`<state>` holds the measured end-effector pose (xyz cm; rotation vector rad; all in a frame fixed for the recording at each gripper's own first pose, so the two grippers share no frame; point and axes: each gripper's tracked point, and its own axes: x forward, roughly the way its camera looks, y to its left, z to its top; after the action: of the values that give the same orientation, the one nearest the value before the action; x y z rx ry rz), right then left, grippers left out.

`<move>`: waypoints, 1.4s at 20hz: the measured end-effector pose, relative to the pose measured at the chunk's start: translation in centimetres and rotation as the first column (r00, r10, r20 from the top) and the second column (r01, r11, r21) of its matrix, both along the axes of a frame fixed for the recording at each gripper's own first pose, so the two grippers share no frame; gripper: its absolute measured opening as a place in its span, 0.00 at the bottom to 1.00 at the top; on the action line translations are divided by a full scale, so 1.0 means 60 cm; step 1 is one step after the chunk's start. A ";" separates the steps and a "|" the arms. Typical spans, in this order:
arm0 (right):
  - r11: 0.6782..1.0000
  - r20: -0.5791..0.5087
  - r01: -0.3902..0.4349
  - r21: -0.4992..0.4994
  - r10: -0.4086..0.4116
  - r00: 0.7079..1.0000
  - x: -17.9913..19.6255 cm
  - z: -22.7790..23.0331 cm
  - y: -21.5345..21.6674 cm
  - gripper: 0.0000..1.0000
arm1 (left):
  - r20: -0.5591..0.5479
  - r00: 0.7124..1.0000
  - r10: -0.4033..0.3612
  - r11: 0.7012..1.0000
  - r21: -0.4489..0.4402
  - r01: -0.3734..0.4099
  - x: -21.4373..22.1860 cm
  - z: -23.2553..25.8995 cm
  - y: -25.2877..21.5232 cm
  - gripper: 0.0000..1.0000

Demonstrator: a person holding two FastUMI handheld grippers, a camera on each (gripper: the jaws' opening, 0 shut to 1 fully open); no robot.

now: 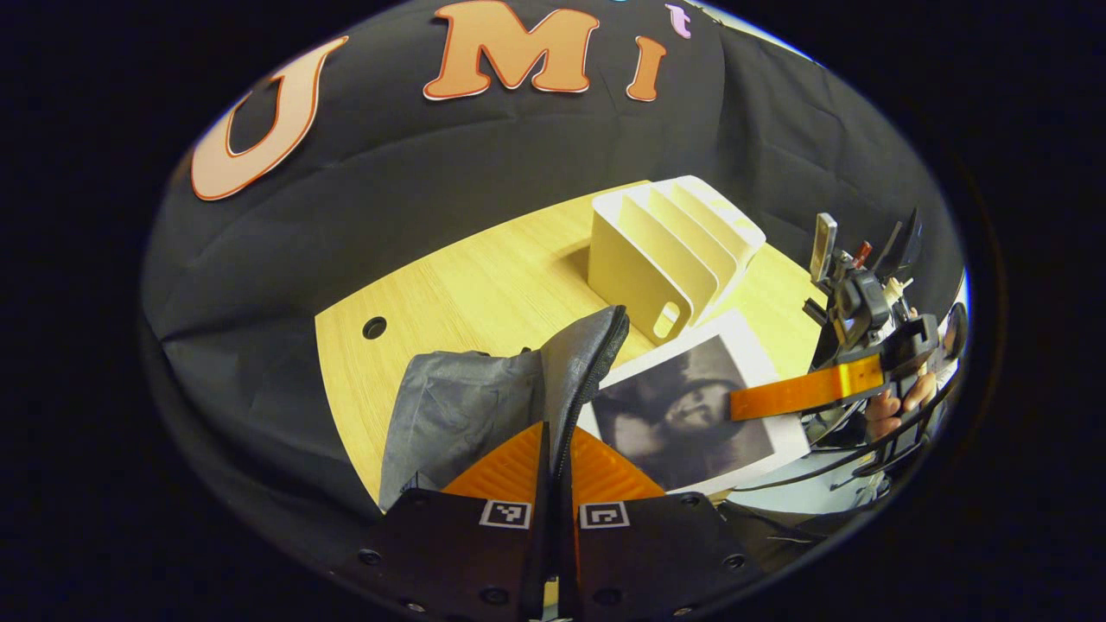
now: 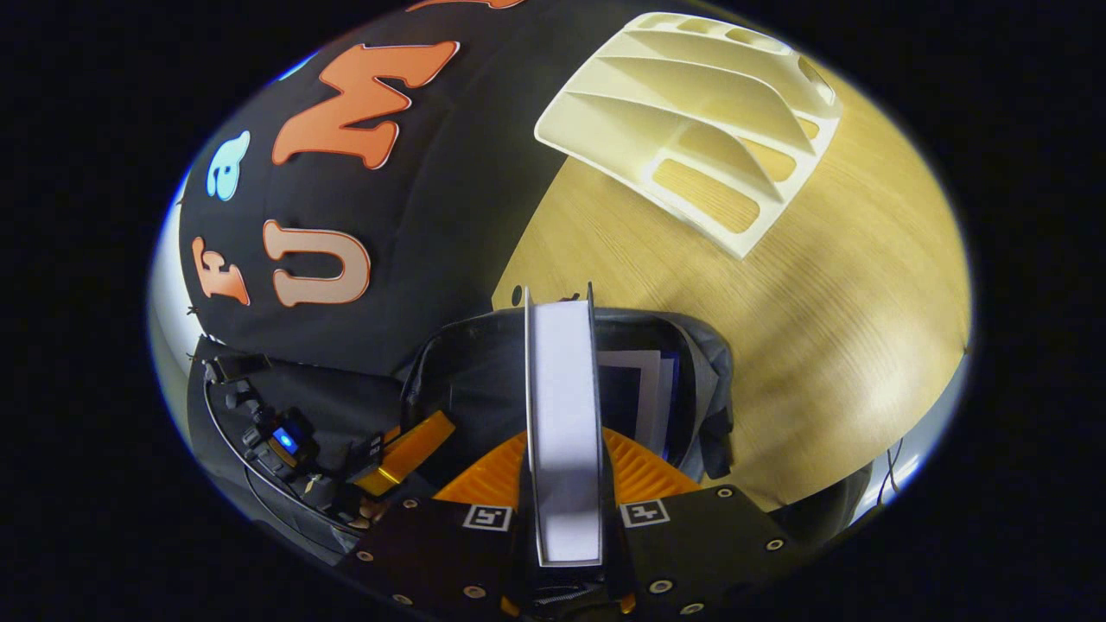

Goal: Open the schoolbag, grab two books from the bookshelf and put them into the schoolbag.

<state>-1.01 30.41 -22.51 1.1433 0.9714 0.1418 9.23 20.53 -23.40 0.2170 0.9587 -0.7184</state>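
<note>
A: Starting with the biggest thing, what carries everything?

B: A light wooden table (image 1: 484,285), with the booth's black cloth behind it. On it stands a cream bookshelf (image 1: 665,250) with slanted dividers, and its slots look bare.

A: And the schoolbag?

B: The grey schoolbag (image 1: 467,406) sits on the table just in front of the bookshelf, its mouth held open. In the right gripper view you look straight down into it (image 2: 700,363), and one book (image 2: 639,389) already stands inside against the far wall.

A: What holds the mouth open?

B: The left gripper (image 1: 553,458). Its jaws are nearly closed, pinching the zippered edge of the bag between them.

A: And the other book?

B: The second book (image 2: 562,415) is clamped edge-on in the right gripper (image 2: 563,466), jaws pressed to both covers, its far end over the bag's opening. From the left gripper view its cover (image 1: 683,415) bears a dark photo and lies tilted beside the bag, with the right gripper (image 1: 812,389) and a hand (image 1: 899,402) at its edge.
</note>
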 end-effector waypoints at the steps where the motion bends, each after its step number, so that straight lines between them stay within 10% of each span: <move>1: 1.000 0.005 -0.001 0.008 0.001 1.000 0.003 -0.003 0.009 0.31 | 0.005 1.000 -0.006 1.000 -0.002 0.006 -0.001 0.003 -0.003 0.06; 15: 0.982 0.054 0.148 0.118 -0.156 0.986 0.079 -0.070 0.094 0.41 | 0.016 0.998 -0.063 0.998 -0.018 0.063 -0.038 0.017 -0.052 0.06; 18: 0.989 -0.047 0.088 0.115 -0.083 0.995 0.065 -0.079 0.122 0.22 | 0.012 0.999 -0.046 0.999 -0.020 0.046 -0.036 0.014 -0.048 0.06; 23: 0.988 -0.164 -0.083 -0.134 0.061 0.985 0.016 -0.090 0.059 0.70 | 0.013 1.000 0.000 1.000 -0.025 0.001 -0.052 -0.004 -0.033 0.06; 28: 0.970 -0.116 -0.094 -0.226 0.069 0.991 0.008 -0.045 -0.018 0.73 | 0.014 0.999 0.035 0.999 -0.029 -0.035 -0.071 -0.019 -0.041 0.10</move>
<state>-0.55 29.35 -25.19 0.9045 1.1009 0.0324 4.95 18.09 -24.52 0.1792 0.9360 -0.6974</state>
